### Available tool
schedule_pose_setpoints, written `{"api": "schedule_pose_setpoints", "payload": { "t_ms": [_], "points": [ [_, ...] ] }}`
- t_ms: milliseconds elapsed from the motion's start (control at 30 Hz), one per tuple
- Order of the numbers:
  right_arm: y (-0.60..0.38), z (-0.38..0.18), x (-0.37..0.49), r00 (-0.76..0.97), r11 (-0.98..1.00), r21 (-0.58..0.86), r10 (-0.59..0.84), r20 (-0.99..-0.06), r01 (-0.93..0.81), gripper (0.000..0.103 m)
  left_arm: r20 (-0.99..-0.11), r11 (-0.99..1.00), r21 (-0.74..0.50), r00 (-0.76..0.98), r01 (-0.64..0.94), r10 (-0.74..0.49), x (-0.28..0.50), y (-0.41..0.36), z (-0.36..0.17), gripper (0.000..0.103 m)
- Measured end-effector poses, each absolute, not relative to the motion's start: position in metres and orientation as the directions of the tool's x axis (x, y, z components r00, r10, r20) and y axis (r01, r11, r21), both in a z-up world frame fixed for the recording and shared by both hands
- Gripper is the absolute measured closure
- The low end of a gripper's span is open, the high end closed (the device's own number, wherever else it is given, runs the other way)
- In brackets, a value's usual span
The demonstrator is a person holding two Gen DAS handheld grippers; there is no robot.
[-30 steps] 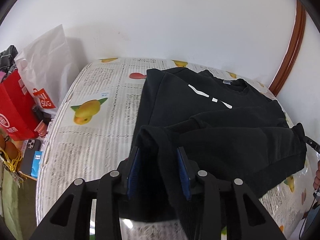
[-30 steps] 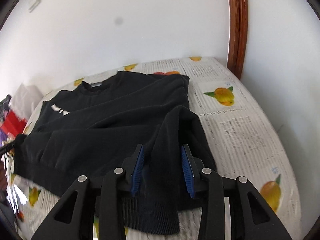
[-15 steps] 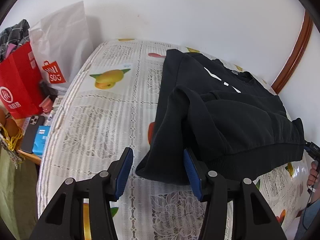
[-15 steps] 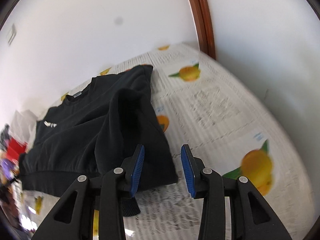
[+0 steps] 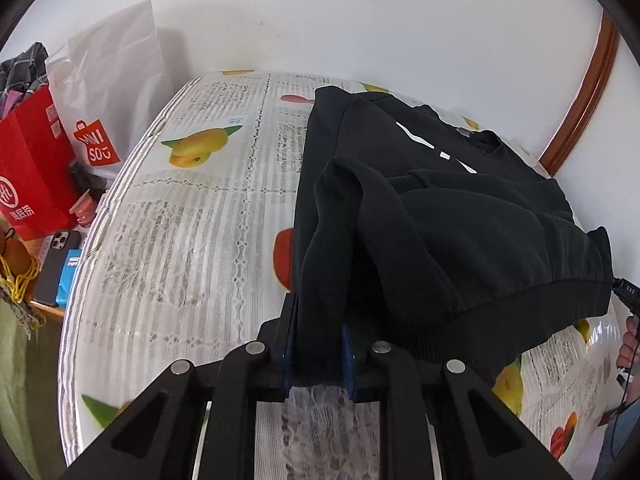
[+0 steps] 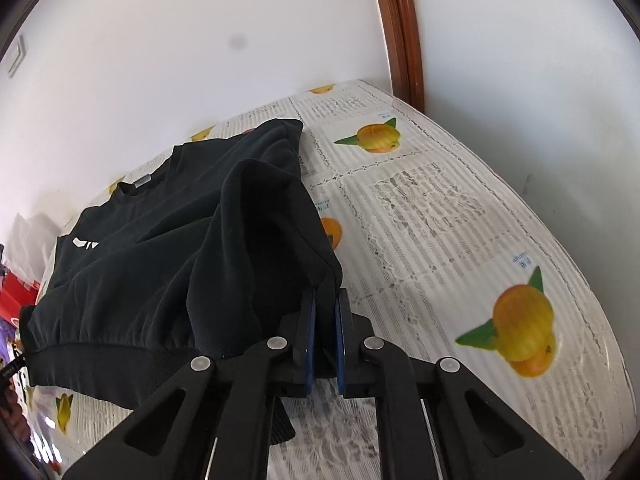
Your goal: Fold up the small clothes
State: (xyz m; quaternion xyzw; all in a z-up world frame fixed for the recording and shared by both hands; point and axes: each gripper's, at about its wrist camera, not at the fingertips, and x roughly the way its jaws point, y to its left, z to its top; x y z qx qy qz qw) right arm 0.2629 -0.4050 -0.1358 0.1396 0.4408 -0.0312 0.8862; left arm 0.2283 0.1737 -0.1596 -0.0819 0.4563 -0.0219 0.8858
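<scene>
Black sweatshirt (image 5: pixel 460 216) lies ahead, its corners clamped in the closing left hand-held gripper (image 5: pixel 318 344) and right hand-held gripper (image 6: pixel 324 316).

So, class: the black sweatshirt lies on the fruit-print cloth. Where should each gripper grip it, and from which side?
Take the black sweatshirt at its two near hem corners, coming from the near edge, where the fabric bunches thin. The left gripper is closing on one; the right gripper is shut on the other.
</scene>
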Motion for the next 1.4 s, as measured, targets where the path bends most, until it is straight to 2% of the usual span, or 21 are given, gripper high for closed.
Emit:
{"api": "schedule_pose_setpoints", "payload": {
  "t_ms": [600,700,833,933,1033,1200,1400],
  "points": [
    [-0.413,-0.13,0.18,0.593,0.948,0.237,0.068,-0.802,0.212,0.095,-0.808,0.991,-0.126,0.583,-0.038,-0.081,0.138,0.166,-0.15,0.085],
    [-0.414,-0.131,0.167,0.586,0.948,0.23,0.06,-0.808,0.219,0.088,-0.812,0.991,-0.129,0.578,-0.04,-0.082,0.126,0.165,-0.151,0.083],
    [-0.416,-0.123,0.149,0.598,0.942,0.236,0.049,-0.8,0.239,0.086,-0.8,0.988,-0.146,0.593,-0.045,-0.091,0.113,0.168,-0.144,0.082],
    [-0.413,-0.113,0.139,0.622,0.947,0.241,0.061,-0.781,0.211,0.076,-0.786,0.984,-0.174,0.608,-0.047,-0.11,0.107,0.172,-0.135,0.077],
    [-0.402,-0.107,0.13,0.644,0.956,0.241,0.08,-0.761,0.166,0.072,-0.765,0.98,-0.2,0.628,-0.018,-0.145,0.1,0.171,-0.124,0.072],
    [-0.382,-0.115,0.126,0.634,0.969,0.225,0.113,-0.765,0.098,0.071,-0.749,0.969,-0.242,0.623,0.058,-0.224,0.097,0.157,-0.122,0.07],
    [-0.378,-0.137,0.131,0.602,0.967,0.233,0.126,-0.788,0.103,0.071,-0.78,0.964,-0.229,0.568,0.132,-0.263,0.105,0.136,-0.133,0.07]
  ]
}}
